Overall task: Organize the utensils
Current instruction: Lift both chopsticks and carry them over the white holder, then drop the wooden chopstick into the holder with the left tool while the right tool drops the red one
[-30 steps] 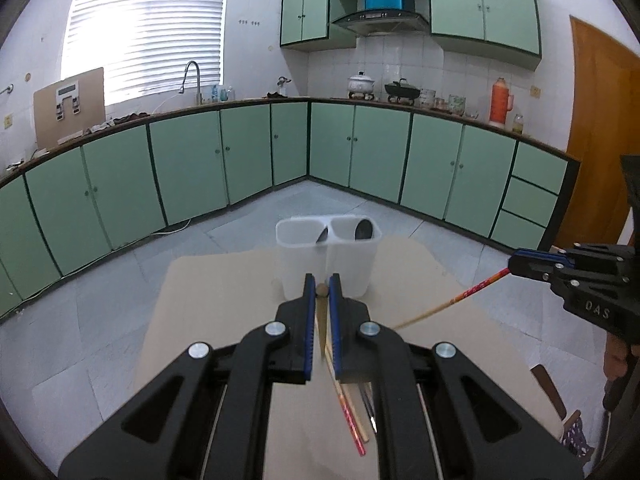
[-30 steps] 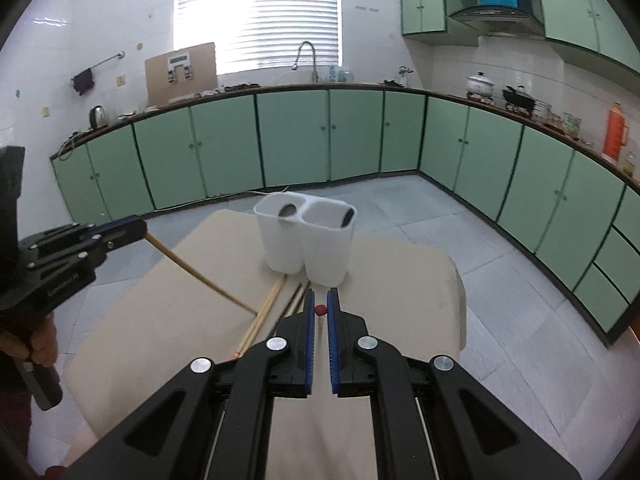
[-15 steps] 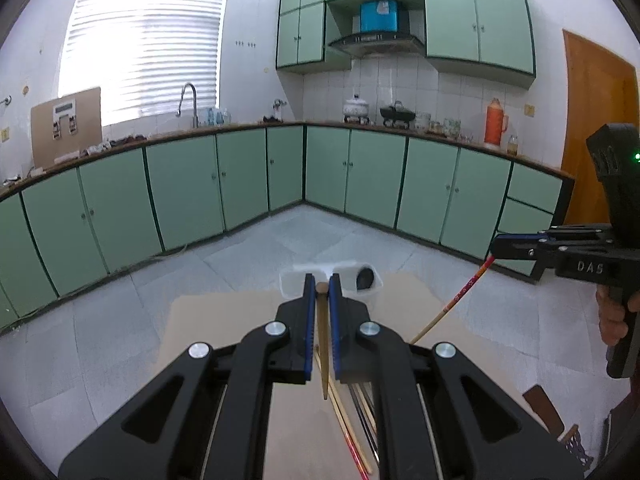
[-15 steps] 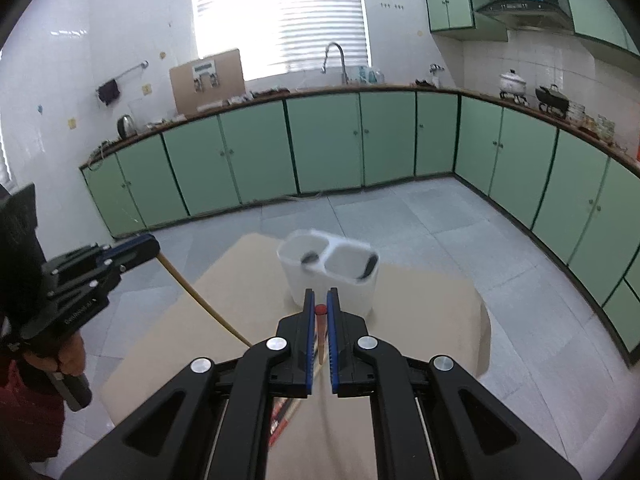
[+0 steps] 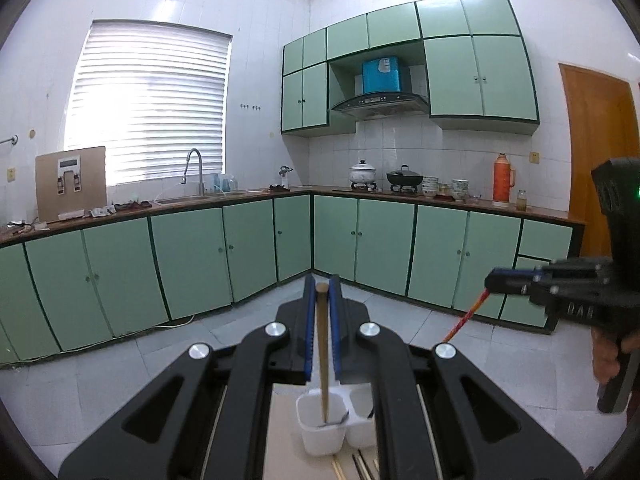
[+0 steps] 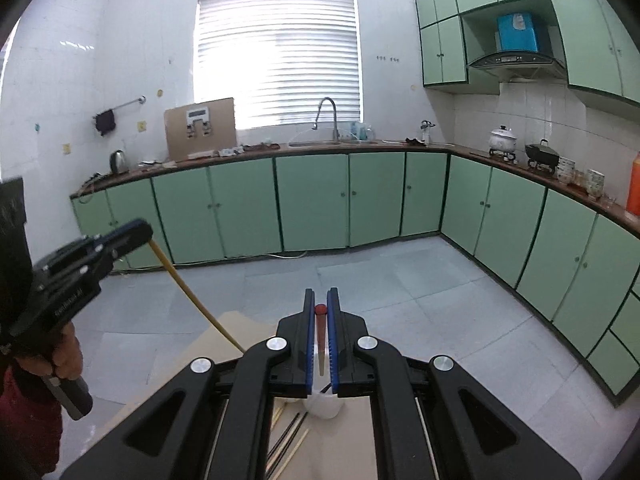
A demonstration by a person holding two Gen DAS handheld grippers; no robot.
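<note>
Left gripper (image 5: 320,292) clamped on plain chopstick (image 5: 323,360), right gripper (image 6: 321,300) on red-tipped chopstick (image 6: 321,344). Light, stiff, slick; top-end grip probably lets them swing.

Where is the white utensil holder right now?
In the left wrist view the white holder sits low in the middle, on the table under the left gripper, whose chopstick hangs over its left compartment; loose chopsticks lie beside it.
</note>
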